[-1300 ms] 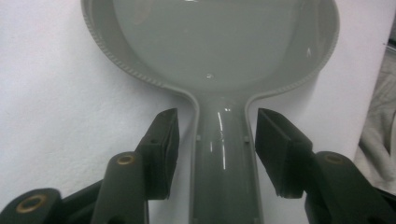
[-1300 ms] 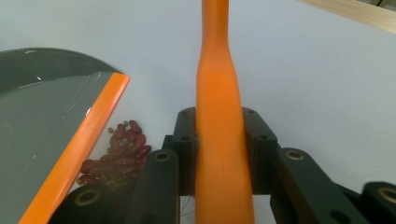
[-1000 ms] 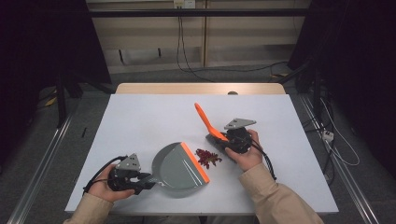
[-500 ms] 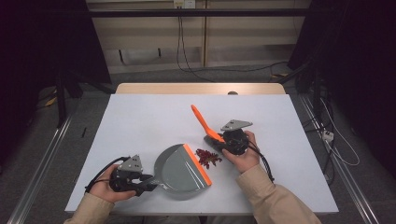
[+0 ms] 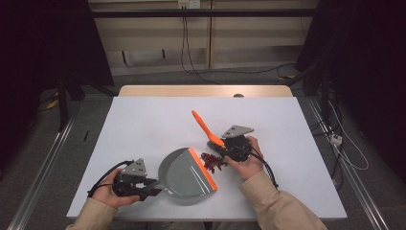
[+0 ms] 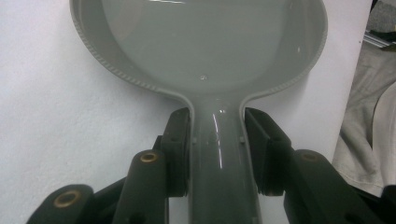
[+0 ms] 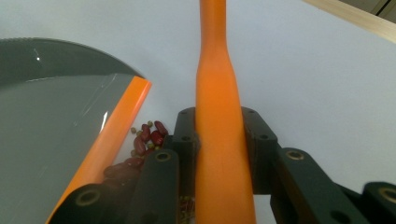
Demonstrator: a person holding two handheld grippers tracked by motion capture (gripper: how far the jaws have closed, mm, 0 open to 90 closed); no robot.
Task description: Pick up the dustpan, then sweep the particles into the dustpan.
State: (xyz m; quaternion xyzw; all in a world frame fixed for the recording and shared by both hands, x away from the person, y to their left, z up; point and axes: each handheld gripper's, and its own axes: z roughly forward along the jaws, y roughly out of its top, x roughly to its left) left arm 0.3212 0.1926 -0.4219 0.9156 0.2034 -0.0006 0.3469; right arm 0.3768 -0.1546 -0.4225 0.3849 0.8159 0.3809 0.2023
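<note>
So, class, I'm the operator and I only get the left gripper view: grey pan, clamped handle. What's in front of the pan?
Observer: A small pile of red beans lies against the pan's orange lip.
Operator: What is the other gripper doing?
Observer: The right gripper is shut on an orange brush handle, just beside the beans.
Operator: Any beans in the pan?
Observer: None; the pan looks bare in the high view.

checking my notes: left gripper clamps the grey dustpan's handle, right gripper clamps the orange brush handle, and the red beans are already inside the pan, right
Not quite. The red beans are not in the pan yet: the high view shows them on the table, just outside the dustpan's orange lip. The rest holds: the left gripper clamps its handle, the right gripper the orange brush handle.
</note>
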